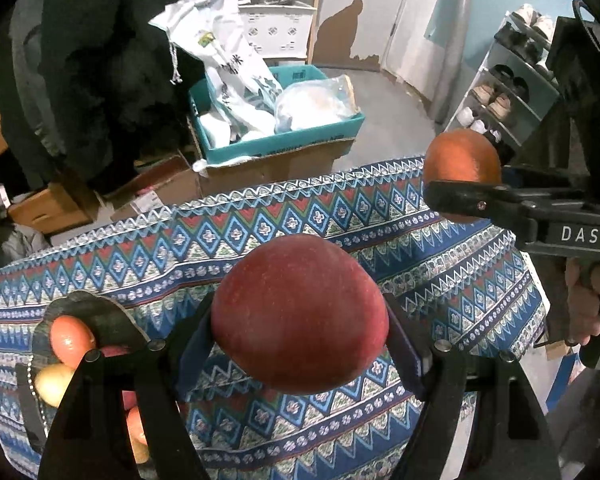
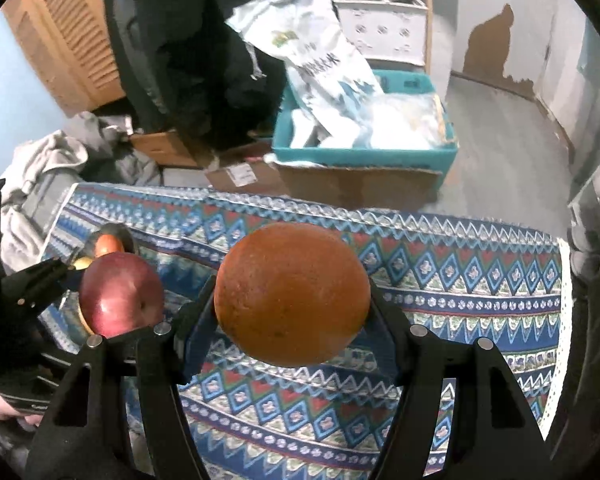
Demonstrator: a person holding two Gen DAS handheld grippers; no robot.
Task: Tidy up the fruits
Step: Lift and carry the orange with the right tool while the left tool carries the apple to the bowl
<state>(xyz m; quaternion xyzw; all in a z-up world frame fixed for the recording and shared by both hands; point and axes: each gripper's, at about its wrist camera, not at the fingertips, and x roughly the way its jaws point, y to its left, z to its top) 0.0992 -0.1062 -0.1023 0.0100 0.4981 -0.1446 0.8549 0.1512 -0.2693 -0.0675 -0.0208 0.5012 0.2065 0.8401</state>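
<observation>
A red apple (image 1: 300, 314) hangs above the patterned tablecloth (image 1: 440, 280), with my left gripper (image 1: 300, 332) shut on it. An orange (image 2: 292, 296) is clamped in my right gripper (image 2: 292, 312), also lifted off the cloth (image 2: 460, 292). In the left wrist view the orange (image 1: 462, 160) and the right gripper's finger (image 1: 460, 196) show at the right. In the right wrist view the apple (image 2: 120, 294) shows at the left in the other gripper. A dark bag (image 1: 88, 316) at the left holds several fruits: an orange one (image 1: 70, 338) and a yellow one (image 1: 52, 384) are in plain sight.
Beyond the table's far edge stand a teal box (image 1: 292, 140) with white plastic bags, cardboard boxes (image 1: 52, 208) and dark hanging clothing. A shoe rack (image 1: 512, 92) stands at the right. A hand (image 1: 588, 304) holds the right gripper's handle.
</observation>
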